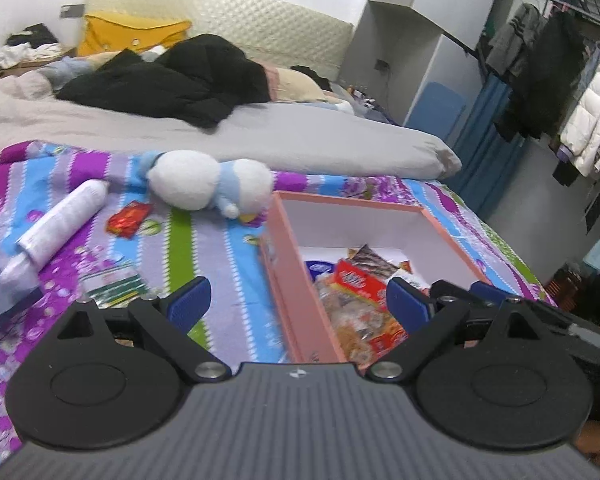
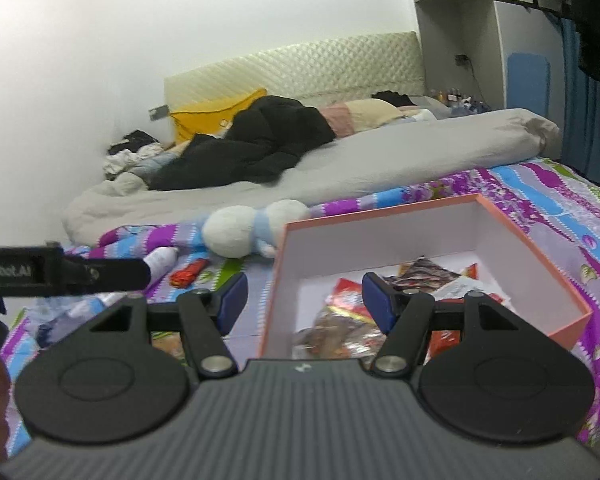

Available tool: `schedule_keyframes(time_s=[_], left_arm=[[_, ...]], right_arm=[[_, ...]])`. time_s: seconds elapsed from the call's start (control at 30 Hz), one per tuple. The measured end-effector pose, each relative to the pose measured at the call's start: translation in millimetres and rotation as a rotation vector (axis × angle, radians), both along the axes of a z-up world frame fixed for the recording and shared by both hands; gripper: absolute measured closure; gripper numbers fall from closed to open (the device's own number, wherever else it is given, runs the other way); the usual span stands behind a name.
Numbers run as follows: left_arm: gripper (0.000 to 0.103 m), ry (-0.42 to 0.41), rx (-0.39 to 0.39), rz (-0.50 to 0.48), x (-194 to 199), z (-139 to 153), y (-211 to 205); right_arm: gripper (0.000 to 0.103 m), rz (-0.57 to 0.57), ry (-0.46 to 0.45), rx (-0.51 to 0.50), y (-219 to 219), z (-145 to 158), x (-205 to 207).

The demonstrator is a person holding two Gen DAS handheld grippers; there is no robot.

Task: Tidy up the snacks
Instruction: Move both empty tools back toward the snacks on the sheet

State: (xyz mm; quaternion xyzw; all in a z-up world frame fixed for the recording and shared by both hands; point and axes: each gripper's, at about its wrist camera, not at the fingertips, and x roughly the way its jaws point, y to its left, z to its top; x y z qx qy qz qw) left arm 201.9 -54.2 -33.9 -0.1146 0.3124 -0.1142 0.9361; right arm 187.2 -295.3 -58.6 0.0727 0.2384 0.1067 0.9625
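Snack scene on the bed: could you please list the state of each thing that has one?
Pink box: open, no lid on, snack packets inside.
Red snack packet: lying loose on the blanket, outside the box.
White bottle: lying on its side.
Left gripper: open, empty.
Right gripper: open, empty.

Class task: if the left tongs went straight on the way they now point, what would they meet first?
Probably the near left wall of the pink box, which sits between the open left tongs; just beyond lie the snack packets inside. Depth is uncertain.
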Motion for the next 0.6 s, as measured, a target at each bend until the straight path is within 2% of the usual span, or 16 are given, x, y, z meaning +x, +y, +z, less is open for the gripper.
schedule_keyframes(time_s=[0.37, 0.6], left_arm=[[0.007, 0.048, -0.011, 0.076, -53.4, -41.9, 52.0], [0.007, 0.083, -0.044, 0.136, -69.3, -66.9, 79.2]], right_arm=[[0.038, 0.096, 0.012, -0.051, 41.2, -16.3, -36.4], [0.038, 0.147, 0.047, -0.040, 64.4, -26.1, -48.1]])
